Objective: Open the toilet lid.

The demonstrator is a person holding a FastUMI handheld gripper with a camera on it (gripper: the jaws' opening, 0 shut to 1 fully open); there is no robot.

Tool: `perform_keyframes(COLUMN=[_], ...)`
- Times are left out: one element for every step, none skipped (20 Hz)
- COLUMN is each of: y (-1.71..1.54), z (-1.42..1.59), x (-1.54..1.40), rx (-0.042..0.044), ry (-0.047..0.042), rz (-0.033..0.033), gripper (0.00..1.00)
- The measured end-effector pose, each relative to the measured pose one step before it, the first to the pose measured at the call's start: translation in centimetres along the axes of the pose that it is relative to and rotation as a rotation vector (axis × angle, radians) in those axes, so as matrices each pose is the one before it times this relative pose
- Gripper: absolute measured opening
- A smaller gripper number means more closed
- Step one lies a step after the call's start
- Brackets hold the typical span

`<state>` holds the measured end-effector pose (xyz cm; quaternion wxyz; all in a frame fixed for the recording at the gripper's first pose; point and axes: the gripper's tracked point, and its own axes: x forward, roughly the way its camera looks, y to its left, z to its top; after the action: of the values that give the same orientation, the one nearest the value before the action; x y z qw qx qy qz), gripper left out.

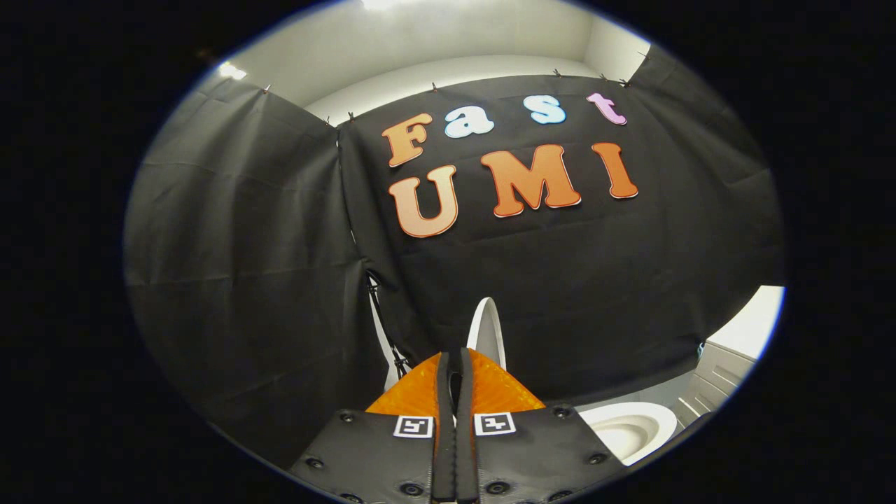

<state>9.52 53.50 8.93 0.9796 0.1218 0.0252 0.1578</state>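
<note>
White lid [486, 329]: stands upright just beyond your fingers, edge-on, against the black cloth [245, 245].
Bowl [630, 430]: open, beside the fingers.
Fingers [455, 378]: pressed together, holding nothing.
Handling: likely stiff, smooth, hinged; take its free rim.

- Fingers [444, 392] pressed together, nothing visibly between them.
- Just ahead — raised lid [488, 325], upright, edge-on, beside the fingertips.
- Behind the lid — cloth wall [574, 280], blocking any reach further forward.
- Right of the fingers, lower down — open bowl [630, 430], free room above it.
- Cabinet [721, 378] beyond the bowl.
</note>
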Motion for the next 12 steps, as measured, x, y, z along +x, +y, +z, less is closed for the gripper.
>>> perform_keyframes(y=[0.437, 0.575, 0.722, 0.750, 0.994, 0.871, 0.683, 0.871, 0.848, 0.593, 0.856, 0.416], z=[-0.127, -0.218, -0.251, -0.288, -0.129, -0.136, -0.393, -0.265, -0.244, -0.271, -0.208, -0.187], x=[0.144, 0.181, 0.070, 0.291, 0.335, 0.247, 0.481, 0.249, 0.019, 0.193, -0.108, 0.194], rx=[0.00508, 0.00285, -0.00204, -0.00256, -0.00683, -0.01065, -0.00756, -0.00458, -0.00307, -0.00031, 0.00025, -0.00025], ry=[0.00037, 0.00508, 0.00451, 0.00473, 0.00634, 0.00363, 0.00387, 0.00506, 0.00492, 0.00348, 0.00292, 0.00167], rz=[-0.00102, 0.00161, 0.00551, 0.00763, 0.00960, 0.00817, 0.00574, 0.00875, 0.00864, 0.00588, 0.00593, 0.00364], gripper=[0.08, 0.08, 0.08, 0.08, 0.08, 0.08, 0.08, 0.08, 0.08, 0.08, 0.08, 0.08])
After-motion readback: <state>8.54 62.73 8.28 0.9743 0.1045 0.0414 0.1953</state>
